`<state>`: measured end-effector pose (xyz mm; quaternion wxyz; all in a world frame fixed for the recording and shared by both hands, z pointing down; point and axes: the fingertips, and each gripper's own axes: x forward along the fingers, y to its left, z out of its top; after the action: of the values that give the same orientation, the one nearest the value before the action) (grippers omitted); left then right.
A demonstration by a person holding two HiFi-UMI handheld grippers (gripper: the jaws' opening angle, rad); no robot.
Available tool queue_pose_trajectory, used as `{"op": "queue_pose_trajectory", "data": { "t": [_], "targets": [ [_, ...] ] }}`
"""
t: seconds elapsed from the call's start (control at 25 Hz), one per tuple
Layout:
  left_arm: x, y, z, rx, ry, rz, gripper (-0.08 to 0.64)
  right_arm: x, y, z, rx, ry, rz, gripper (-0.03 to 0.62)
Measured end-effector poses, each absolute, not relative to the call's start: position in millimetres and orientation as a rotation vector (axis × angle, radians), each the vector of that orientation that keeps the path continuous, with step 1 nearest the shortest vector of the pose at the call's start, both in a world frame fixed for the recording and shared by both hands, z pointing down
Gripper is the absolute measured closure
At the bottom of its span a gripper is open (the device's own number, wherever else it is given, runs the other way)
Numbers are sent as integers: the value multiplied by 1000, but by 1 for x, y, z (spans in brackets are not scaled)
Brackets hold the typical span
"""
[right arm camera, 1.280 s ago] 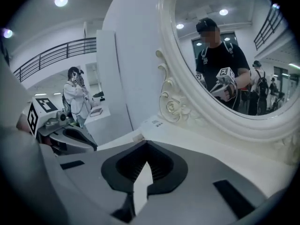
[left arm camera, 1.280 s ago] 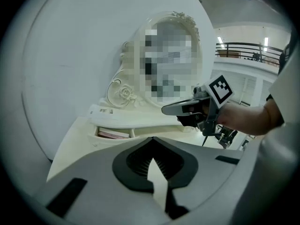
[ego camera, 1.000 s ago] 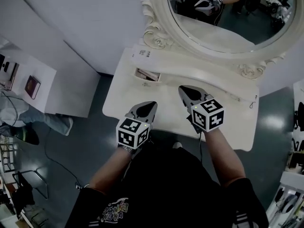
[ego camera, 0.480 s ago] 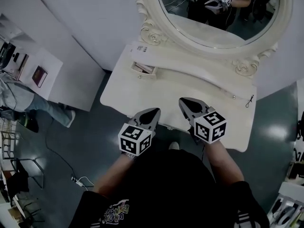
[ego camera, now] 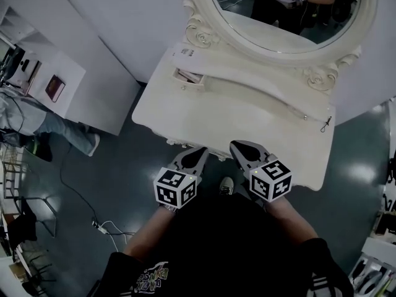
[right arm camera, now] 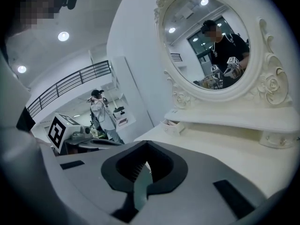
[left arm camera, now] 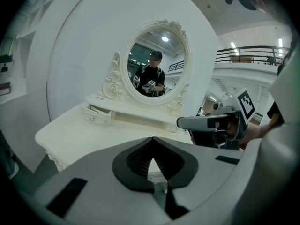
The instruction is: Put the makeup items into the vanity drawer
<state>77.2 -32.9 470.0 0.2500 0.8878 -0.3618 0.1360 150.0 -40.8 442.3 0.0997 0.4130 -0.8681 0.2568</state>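
The vanity drawer [ego camera: 189,77] stands open at the left rear of the counter [ego camera: 247,113]; what lies inside cannot be identified. No makeup items are visible on the counter. The left gripper [ego camera: 199,151], jaws together and empty, at the near edge, is judged nearer the drawer, which lies ahead-left. The right gripper [ego camera: 237,146] is likewise closed and empty.

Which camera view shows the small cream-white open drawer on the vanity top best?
The head view: it looks down into the small cream-white open drawer, so its inside shows. In the left gripper view the drawer shows mainly its front, seen low from the side. In the right gripper view the drawer is small and far off.
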Motion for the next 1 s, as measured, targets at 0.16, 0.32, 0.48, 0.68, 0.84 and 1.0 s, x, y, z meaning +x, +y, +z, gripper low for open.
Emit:
{"op": "queue_pose_trajectory", "data": {
  "t": [0.16, 0.32, 0.48, 0.68, 0.84, 1.0],
  "targets": [
    [58, -25, 469, 2440, -951, 376, 560, 124, -26, 445, 1230, -2559, 769, 563],
    [29, -22, 464, 2464, -907, 385, 560, 91, -17, 443, 1279, -2548, 796, 563],
    [3, -11, 462, 2487, -848, 393, 560, 60, -4, 443, 1316, -2518, 792, 563],
    [-25, 1, 467, 2500, -808, 404, 560, 28, 9, 451, 1339, -2491, 811, 563],
    [-38, 10, 474, 2509, -791, 410, 560, 13, 20, 456, 1352, -2476, 806, 563],
    [-48, 18, 475, 2521, -772, 410, 560, 1, 33, 460, 1369, -2463, 809, 563]
  ]
}}
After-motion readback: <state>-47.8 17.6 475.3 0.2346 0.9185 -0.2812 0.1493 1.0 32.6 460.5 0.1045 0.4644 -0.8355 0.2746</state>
